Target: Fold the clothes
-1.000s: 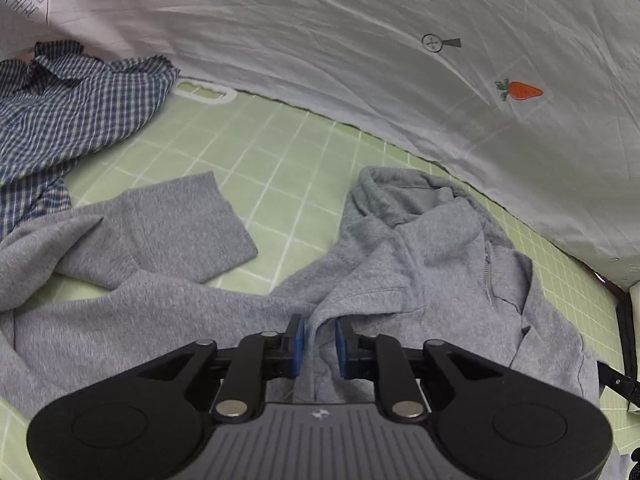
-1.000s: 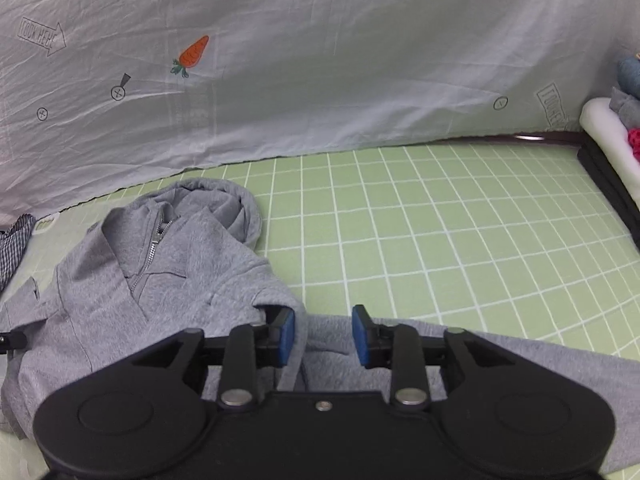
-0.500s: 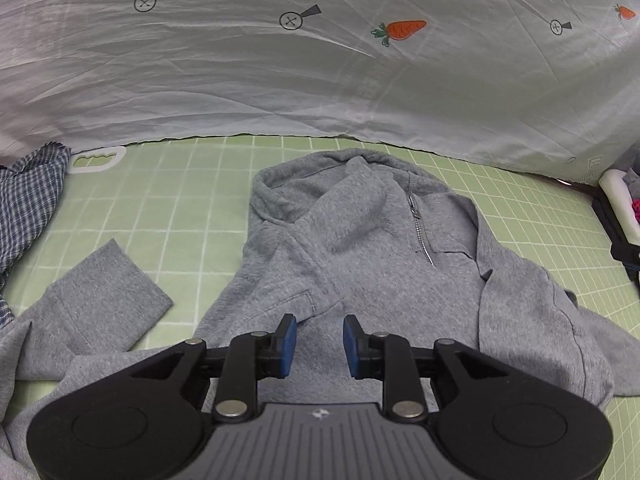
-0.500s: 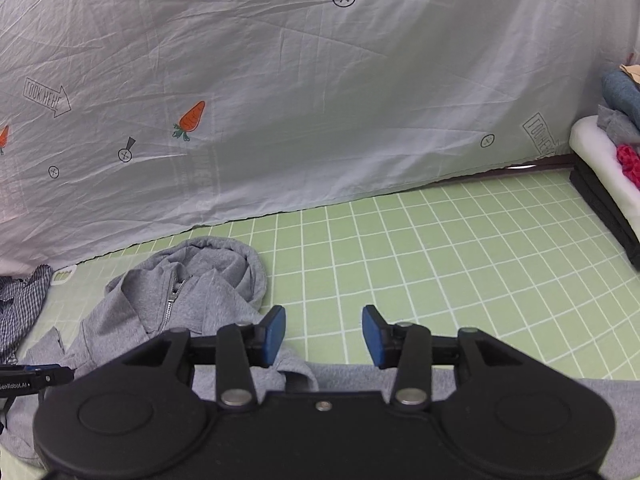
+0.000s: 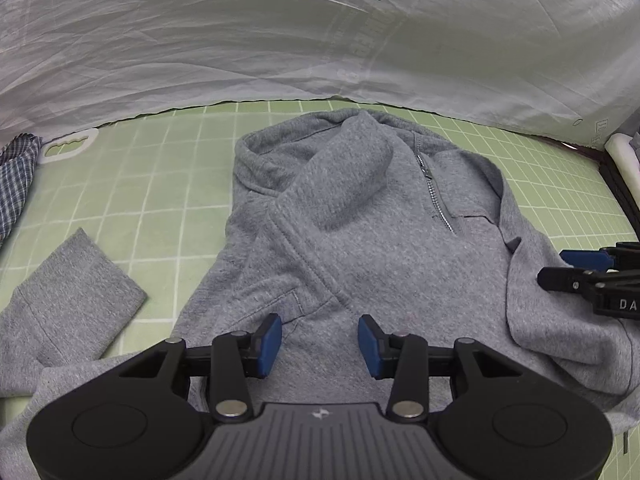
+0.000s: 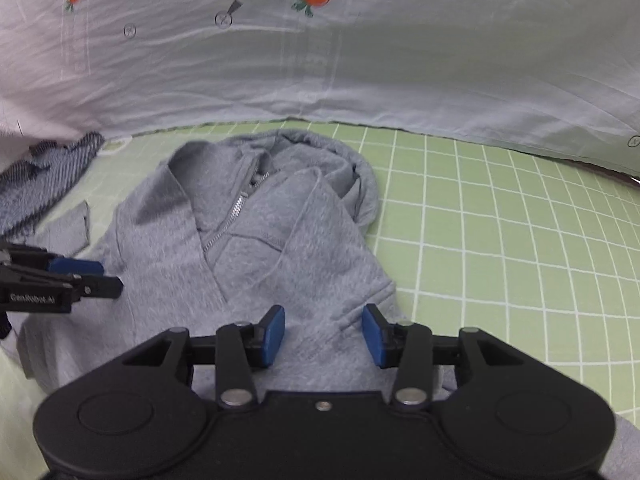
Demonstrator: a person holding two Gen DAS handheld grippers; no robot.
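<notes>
A grey zip hoodie (image 5: 360,240) lies rumpled on the green grid mat (image 5: 160,184), hood toward the back, one sleeve (image 5: 68,300) spread to the left. It also shows in the right wrist view (image 6: 256,248). My left gripper (image 5: 320,344) is open and empty just above the hoodie's body. My right gripper (image 6: 324,336) is open and empty over the hoodie's right side. Each gripper shows from the side in the other's view: the right one (image 5: 576,268) at the hoodie's right edge, the left one (image 6: 88,276) at its left edge.
A blue checked shirt (image 5: 16,184) lies at the far left, also in the right wrist view (image 6: 44,184). A white sheet with carrot prints (image 5: 320,40) hangs behind the mat. A white hanger (image 5: 68,146) lies by the shirt. A white tray edge (image 5: 624,160) is at the right.
Both grippers have opened wider and swung to face the hoodie's front. The right gripper has come lower and closer to the hoodie.
</notes>
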